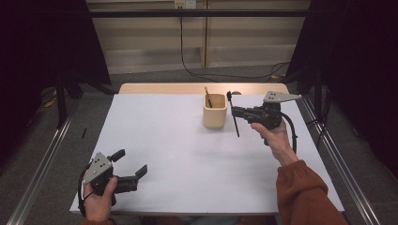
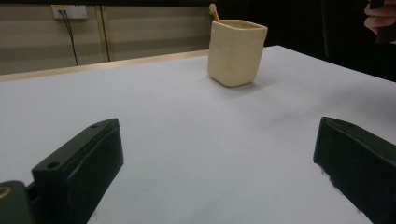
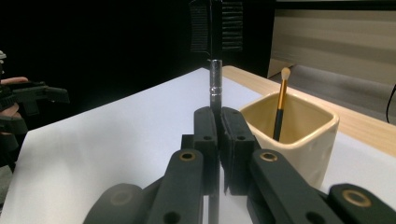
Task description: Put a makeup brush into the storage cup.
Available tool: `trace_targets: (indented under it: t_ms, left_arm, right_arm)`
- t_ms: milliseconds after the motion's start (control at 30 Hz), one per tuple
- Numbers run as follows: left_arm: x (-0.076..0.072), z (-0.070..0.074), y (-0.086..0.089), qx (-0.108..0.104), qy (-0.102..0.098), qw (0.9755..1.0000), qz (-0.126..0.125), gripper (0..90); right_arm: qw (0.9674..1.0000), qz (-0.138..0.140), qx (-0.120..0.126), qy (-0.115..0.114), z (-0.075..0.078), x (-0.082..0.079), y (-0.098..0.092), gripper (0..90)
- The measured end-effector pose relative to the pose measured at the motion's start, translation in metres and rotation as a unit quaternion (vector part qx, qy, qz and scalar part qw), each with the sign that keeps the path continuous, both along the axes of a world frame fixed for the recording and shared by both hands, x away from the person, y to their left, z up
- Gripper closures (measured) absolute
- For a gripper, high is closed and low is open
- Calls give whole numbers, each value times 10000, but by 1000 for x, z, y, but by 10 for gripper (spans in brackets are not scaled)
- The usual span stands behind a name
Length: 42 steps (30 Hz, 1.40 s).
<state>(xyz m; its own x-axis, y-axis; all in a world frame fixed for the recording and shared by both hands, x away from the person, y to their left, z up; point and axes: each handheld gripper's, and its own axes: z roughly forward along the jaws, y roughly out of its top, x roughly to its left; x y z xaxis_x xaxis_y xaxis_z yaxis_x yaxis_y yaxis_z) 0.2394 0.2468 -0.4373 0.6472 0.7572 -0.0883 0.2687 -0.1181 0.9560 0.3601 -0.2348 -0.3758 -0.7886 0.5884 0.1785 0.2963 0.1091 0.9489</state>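
Cream cup (image 1: pixel 215 114), black brush (image 1: pixel 233 117), gold-handled brush (image 3: pixel 281 105), white table (image 1: pixel 178 154)

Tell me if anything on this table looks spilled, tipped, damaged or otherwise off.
Nothing stands out. The cream cup stands upright on the white table with one small brush leaning inside it. The right gripper holds a black brush beside the cup. No spill shows.

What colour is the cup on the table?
Cream, a pale yellowish white cup; it shows best in the left gripper view.

My white table (image 1: pixel 178 154) has a wooden strip (image 1: pixel 187 88) along its far edge. Grey floor (image 1: pixel 155 75) lies beyond, then a pale panelled wall (image 1: pixel 244 33) with a black cable (image 1: pixel 187 65); dark curtains (image 1: pixel 42 47) hang both sides.
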Motion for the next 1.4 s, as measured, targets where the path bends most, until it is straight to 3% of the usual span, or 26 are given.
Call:
trace_targets:
  t_ms: [333,667,1133,1400]
  left_arm:
    - [0,0,-1,-1,-36,10000,-70,14]
    - [0,0,-2,-36,-11,10000,-75,14]
    - [1,0,-2,-26,-26,10000,-68,13]
    - [1,-1,-2,38,-12,9999,-120,14]
  right_arm:
    - [9998,-4,-33,-179,19,8,8,863]
    - [9997,-116,114,-175,22,21,8,863]
    - [9990,-277,13,-360,42,40,18,862]
    - [9984,-446,-43,-353,48,54,25,862]
